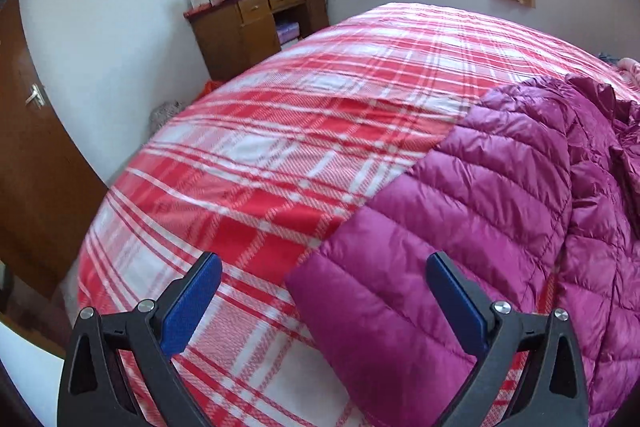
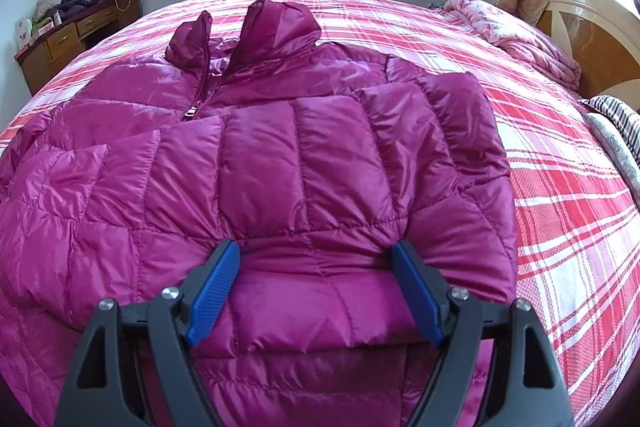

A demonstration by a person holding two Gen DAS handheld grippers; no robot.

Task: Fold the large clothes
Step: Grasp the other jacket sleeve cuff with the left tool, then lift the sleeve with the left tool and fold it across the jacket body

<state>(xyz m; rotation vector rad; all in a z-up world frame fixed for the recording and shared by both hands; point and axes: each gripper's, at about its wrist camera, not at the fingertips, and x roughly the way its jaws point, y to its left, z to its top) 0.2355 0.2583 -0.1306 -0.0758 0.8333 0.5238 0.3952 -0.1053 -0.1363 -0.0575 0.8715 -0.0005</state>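
We see the magenta down jacket (image 2: 280, 155) on the plaid bed (image 2: 568, 211), right sleeve (image 2: 444, 131) folded in, left sleeve (image 1: 384, 291) outstretched; left gripper (image 1: 324, 283) and right gripper (image 2: 316, 275) both spread, holding nothing.

Right gripper (image 2: 316, 259) spread wide over the magenta down jacket (image 2: 280, 155) — fingers (image 2: 214, 291) seemingly touching — on the plaid bedspread (image 2: 560, 207).

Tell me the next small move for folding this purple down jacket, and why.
Probably close the left gripper on the sleeve cuff between its open fingers, to fold that sleeve across the jacket. The other sleeve already lies folded over the body, and the right gripper is open above it.
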